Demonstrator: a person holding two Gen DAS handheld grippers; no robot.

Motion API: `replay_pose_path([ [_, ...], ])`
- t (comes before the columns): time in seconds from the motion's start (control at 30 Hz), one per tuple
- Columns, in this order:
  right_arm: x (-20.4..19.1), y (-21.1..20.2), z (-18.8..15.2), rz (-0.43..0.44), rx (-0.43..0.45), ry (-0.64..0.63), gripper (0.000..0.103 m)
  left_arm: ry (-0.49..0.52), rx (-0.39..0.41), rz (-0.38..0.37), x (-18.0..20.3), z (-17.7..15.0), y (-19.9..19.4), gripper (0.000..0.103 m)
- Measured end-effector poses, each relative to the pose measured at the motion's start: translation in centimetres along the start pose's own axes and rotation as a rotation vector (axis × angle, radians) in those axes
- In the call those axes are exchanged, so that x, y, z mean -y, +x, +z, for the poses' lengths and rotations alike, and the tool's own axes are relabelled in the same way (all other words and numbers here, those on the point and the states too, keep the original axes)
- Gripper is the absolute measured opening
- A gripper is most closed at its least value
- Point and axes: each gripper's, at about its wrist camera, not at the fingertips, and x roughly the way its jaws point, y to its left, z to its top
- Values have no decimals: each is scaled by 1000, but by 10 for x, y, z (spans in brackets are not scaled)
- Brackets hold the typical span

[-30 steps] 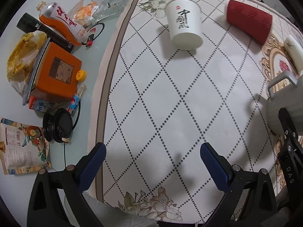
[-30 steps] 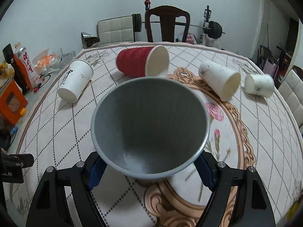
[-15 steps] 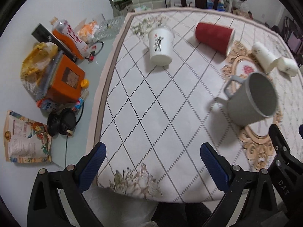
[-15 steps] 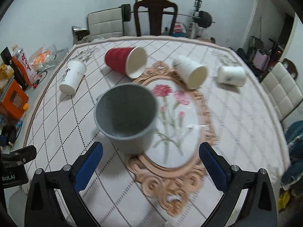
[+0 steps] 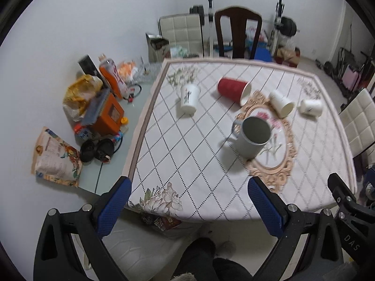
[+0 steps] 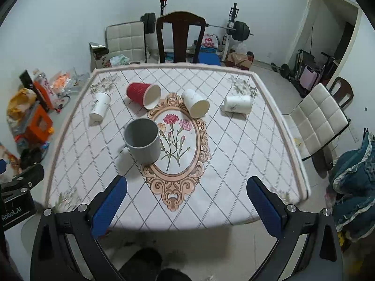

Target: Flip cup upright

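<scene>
A grey mug (image 6: 143, 141) stands upright on the patterned tablecloth (image 6: 234, 154), mouth up; it also shows in the left wrist view (image 5: 253, 138) with its handle to the left. A red cup (image 6: 143, 94), two white cups (image 6: 195, 103) (image 6: 238, 104) and a white printed cup (image 6: 100, 106) lie on their sides behind it. My right gripper (image 6: 187, 205) is open and empty, pulled back above the table's near edge. My left gripper (image 5: 191, 207) is open and empty, also back from the table.
Clutter lies on the bare table strip at the left: an orange box (image 5: 109, 117), a bottle (image 5: 112, 79), headphones (image 5: 97, 149), a booklet (image 5: 56, 157). A dark chair (image 6: 180, 37) stands behind the table and a white chair (image 6: 316, 121) at the right.
My right gripper let go of the grey mug, which now stands upright, and drew back and up. My left gripper also rose and pulled away from the table.
</scene>
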Motion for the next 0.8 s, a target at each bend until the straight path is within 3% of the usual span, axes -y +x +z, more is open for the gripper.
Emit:
replay_pose_path([
  [0.37,27,-104,-3,36,91,-30,103,-33,94,-15,0,-19,-83,102],
  [0.8,33,-143,0,52,121,-25,103,-28,124,-35,-2,-18,-102,102],
])
